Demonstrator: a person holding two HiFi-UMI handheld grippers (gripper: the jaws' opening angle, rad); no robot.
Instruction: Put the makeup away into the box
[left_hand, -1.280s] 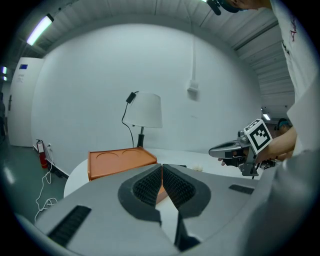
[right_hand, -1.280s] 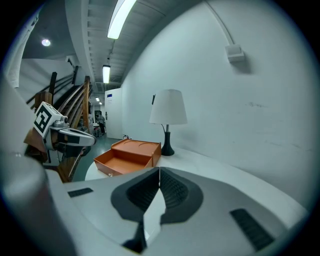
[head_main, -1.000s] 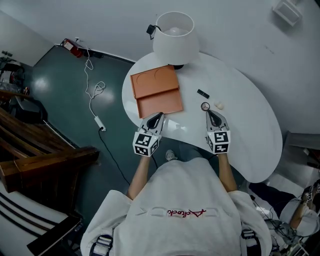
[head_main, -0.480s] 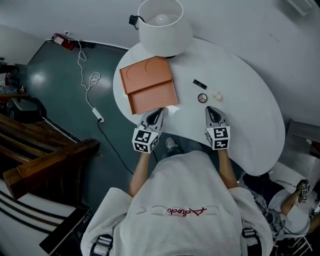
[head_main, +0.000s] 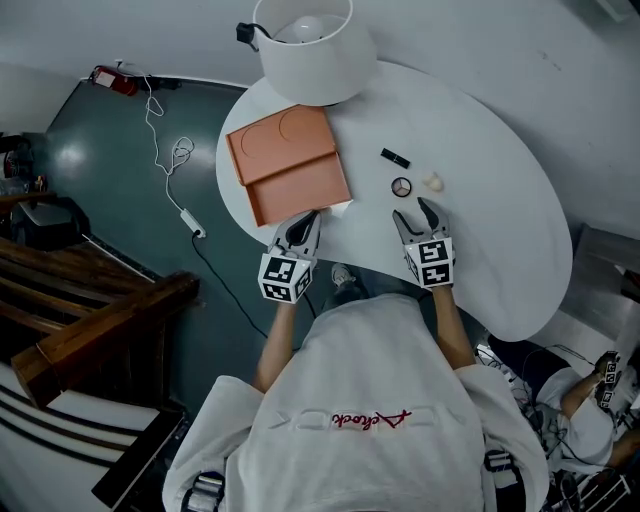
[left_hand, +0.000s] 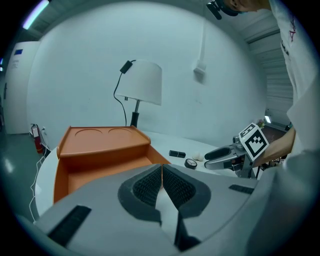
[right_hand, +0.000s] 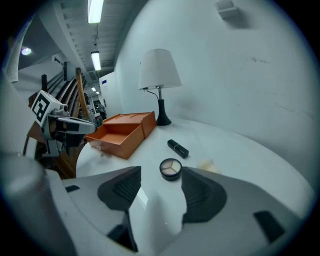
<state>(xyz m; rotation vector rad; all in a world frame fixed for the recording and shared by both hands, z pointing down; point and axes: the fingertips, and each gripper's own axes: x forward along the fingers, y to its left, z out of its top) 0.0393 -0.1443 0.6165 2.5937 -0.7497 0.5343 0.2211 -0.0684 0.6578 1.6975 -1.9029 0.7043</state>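
Note:
An orange box (head_main: 290, 170) with its drawer pulled out sits on the white table (head_main: 480, 240); it shows too in the left gripper view (left_hand: 100, 155) and the right gripper view (right_hand: 122, 132). A round compact (head_main: 401, 187) (right_hand: 171, 168), a black lipstick (head_main: 395, 158) (right_hand: 178, 148) and a small pale sponge (head_main: 433, 182) lie right of the box. My right gripper (head_main: 417, 214) (right_hand: 161, 190) hovers just short of the compact, its jaws opening with nothing between them. At the drawer's near edge my left gripper (head_main: 303, 226) (left_hand: 161, 182) is shut and empty.
A white table lamp (head_main: 310, 50) stands at the table's far side behind the box. Left of the table are dark floor with a white cable (head_main: 170, 160) and wooden furniture (head_main: 90, 320).
The right gripper's jaws have spread apart from shut. Both grippers have sunk toward the table, and the box and makeup sit nearer the fingertips in the head view.

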